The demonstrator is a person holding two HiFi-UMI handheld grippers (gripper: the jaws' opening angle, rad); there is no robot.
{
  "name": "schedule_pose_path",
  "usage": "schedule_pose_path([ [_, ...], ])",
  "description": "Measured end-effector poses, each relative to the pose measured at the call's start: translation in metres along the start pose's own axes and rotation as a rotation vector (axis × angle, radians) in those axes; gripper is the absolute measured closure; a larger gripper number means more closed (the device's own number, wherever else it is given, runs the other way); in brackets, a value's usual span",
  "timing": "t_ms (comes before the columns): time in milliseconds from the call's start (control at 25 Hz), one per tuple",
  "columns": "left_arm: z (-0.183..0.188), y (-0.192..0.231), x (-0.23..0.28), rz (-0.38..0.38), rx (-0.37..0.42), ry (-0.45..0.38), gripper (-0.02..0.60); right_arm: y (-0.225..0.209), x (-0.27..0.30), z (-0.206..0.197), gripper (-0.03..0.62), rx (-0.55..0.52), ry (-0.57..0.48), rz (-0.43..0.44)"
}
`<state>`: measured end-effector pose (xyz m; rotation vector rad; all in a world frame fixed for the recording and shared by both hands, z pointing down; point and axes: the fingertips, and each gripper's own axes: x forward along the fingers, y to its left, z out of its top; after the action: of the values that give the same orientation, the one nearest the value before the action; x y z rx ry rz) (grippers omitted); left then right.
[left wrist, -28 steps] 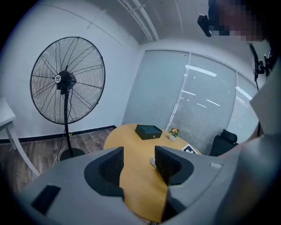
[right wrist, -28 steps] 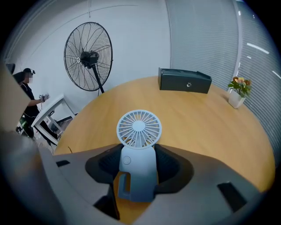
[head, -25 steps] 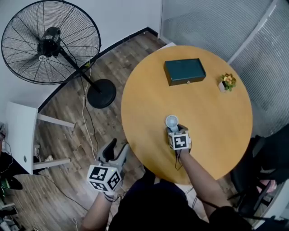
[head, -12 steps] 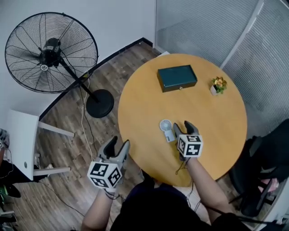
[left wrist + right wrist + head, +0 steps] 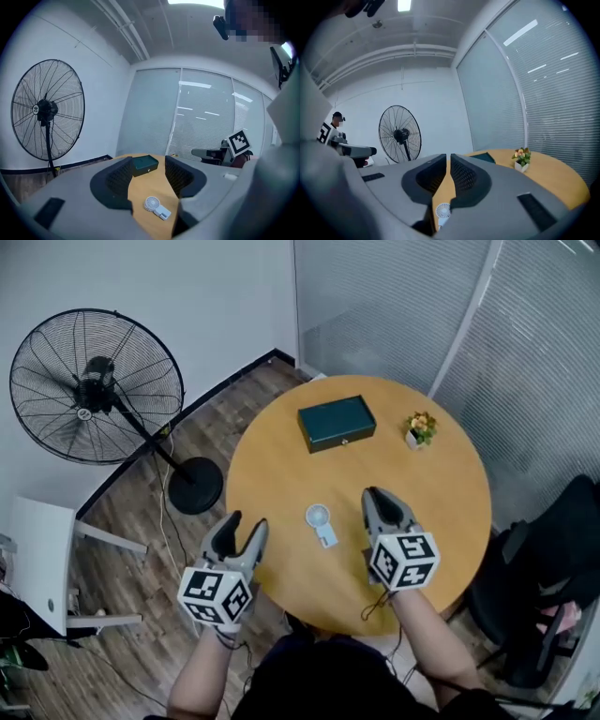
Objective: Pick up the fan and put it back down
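While both grippers hover by the table's near edge, the fan (image 5: 318,516) lies flat on the table (image 5: 281,474) between them, touching neither. It is small and white, with a round grilled head and a short blocky handle. My left gripper (image 5: 244,523) has its jaws well apart with nothing in them, and its ribbed black pads frame the fan from a way off. My right gripper (image 5: 376,494) has just been closing its jaws; they now sit almost together, only a sliver between the pads, and empty. Toward the far edge sits a box (image 5: 337,422), dark green and rectangular. Its lid is shut, with a small pale clasp on the front, so I cannot see inside. Near the far right edge a little white pot (image 5: 412,438) holds orange and yellow flowers. The tabletop is round, smooth, honey-coloured wood. Off the table's left edge stands a floor fan (image 5: 94,385), a black wire cage on a round base, on plank flooring.
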<state>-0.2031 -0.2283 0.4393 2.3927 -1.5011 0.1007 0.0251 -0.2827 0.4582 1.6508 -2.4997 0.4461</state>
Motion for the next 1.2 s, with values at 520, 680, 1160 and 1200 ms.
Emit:
schedule_pose_path([
  [520, 0.091, -0.048, -0.014, -0.019, 0.101, -0.184, 0.367, 0.013, -0.067, 0.110, 0.589, -0.034, -0.258, 0.065],
  [680, 0.127, -0.057, -0.029, 0.006, 0.138, -0.273, 0.370, 0.019, -0.081, 0.128, 0.588, -0.083, -0.319, 0.083],
  [1160, 0.159, -0.079, -0.046, 0.025, 0.241, -0.435, 0.466, 0.029, -0.116, 0.168, 0.589, -0.245, -0.456, 0.081],
  [1200, 0.158, -0.079, -0.046, 0.024, 0.236, -0.434, 0.471, 0.028, -0.117, 0.168, 0.589, -0.245, -0.457, 0.079],
])
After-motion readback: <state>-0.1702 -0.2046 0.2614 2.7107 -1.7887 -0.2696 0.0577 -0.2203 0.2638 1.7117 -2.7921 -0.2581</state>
